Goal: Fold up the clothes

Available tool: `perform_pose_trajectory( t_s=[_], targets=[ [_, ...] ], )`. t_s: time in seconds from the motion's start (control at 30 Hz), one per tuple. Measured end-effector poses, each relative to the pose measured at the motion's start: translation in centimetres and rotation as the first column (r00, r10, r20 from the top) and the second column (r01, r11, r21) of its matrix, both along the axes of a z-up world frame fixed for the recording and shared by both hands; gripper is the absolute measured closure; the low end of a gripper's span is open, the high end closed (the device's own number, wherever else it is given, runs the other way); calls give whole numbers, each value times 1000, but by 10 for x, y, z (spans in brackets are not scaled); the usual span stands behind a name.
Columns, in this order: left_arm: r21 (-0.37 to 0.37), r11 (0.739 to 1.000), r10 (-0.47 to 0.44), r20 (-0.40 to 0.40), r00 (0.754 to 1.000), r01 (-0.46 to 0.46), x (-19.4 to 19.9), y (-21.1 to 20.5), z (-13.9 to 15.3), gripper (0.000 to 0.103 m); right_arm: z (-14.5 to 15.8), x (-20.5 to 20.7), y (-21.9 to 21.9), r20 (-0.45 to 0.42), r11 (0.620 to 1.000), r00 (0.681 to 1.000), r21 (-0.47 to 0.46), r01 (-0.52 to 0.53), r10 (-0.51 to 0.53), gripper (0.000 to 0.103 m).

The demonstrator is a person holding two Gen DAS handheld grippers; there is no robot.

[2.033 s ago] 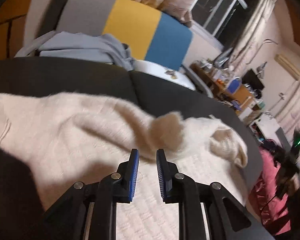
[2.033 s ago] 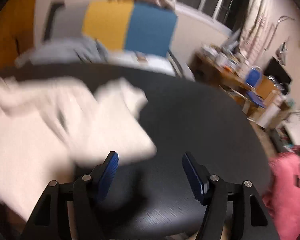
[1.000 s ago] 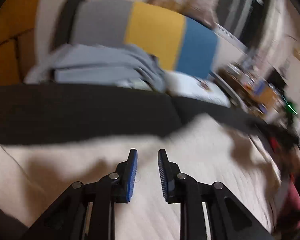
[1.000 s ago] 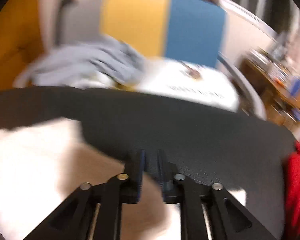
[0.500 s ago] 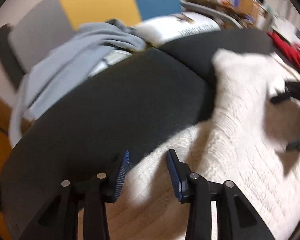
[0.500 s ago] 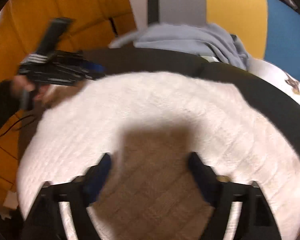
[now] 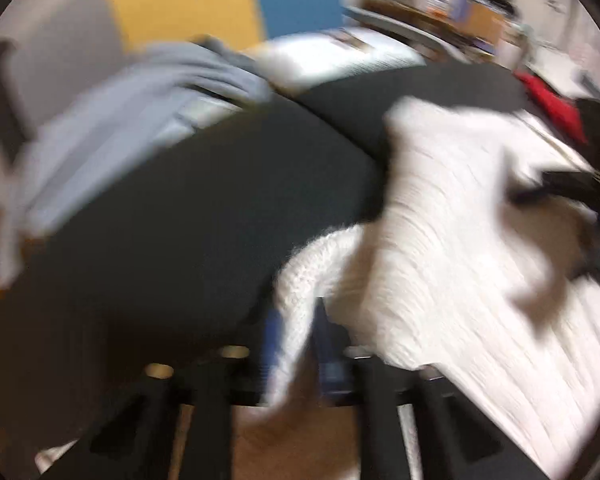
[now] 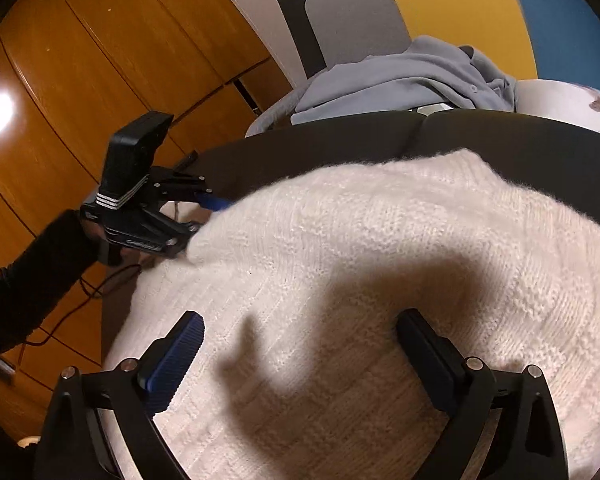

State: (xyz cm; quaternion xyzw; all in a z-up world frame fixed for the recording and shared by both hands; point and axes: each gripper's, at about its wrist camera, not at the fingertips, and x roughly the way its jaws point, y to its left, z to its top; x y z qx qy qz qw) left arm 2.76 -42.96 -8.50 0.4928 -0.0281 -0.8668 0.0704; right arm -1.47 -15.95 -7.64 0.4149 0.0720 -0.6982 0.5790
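Observation:
A white knit sweater (image 8: 380, 240) lies spread on the black table (image 8: 500, 140). My right gripper (image 8: 300, 320) hovers over its middle, jaws wide apart and holding nothing; its shadow falls on the knit. The left gripper (image 8: 198, 216) is at the sweater's left edge, held by a hand in a black sleeve. In the blurred left wrist view the left gripper (image 7: 296, 344) is shut on a fold of the sweater (image 7: 440, 220), with white knit between the blue pads. The right gripper shows there only as a dark blur at the far right.
A grey-blue garment (image 8: 400, 76) is heaped behind the table on a chair with a grey, yellow and blue back (image 8: 452, 4). Orange wooden cabinet doors (image 8: 80, 80) stand to the left. Something red (image 7: 552, 104) lies past the table's far right edge.
The left gripper, open half a second ago, has shut on the sweater's edge and is moving fast. The right gripper stays open over the sweater.

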Motion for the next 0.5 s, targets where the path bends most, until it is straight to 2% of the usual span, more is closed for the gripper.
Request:
perform_pose_trajectory(
  t_s=[0.03,0.07,0.1,0.13,0.2,0.27,0.3,0.33,0.4,0.43,0.47,0.5],
  targets=[
    [17,995,97,-41,994,-96,3,-15,2,91,4,2,0,-9,1000,1000,2,13,-12,4],
    [68,976,213,-77,974,-208,8,-35,3,91,8,3,0,-17,1000,1000,3,25,-25,4],
    [91,948,315,-103,944,-306,12,-52,3,95,12,5,-1,-26,999,999,4,38,-37,4],
    [68,922,386,-112,916,-381,15,-64,0,100,16,7,-1,-34,999,998,5,50,-50,5],
    [9,873,486,-113,867,-488,20,-81,-7,101,23,10,-1,-51,997,996,8,75,-75,5],
    [28,831,554,-122,823,-556,31,-87,-7,101,31,13,-2,-69,995,993,9,100,-99,5],
    [56,820,571,-145,808,-570,37,-87,-3,101,36,11,-3,-70,993,990,10,119,-118,5],
    [89,835,550,-184,815,-543,42,-80,6,98,39,6,-6,-66,991,989,15,133,-131,5],
    [140,885,466,-267,844,-444,50,-60,29,79,39,-2,-11,-58,990,990,51,133,-130,5],
    [103,903,428,-304,851,-417,49,-49,38,79,38,-5,-13,-59,989,991,74,128,-124,5],
    [17,910,398,-314,862,-414,38,-40,42,79,39,-9,-17,-73,988,991,96,123,-116,5],
    [-33,913,382,-274,882,-406,20,-38,41,79,39,-14,-22,-93,986,990,117,118,-107,5]
  ],
)
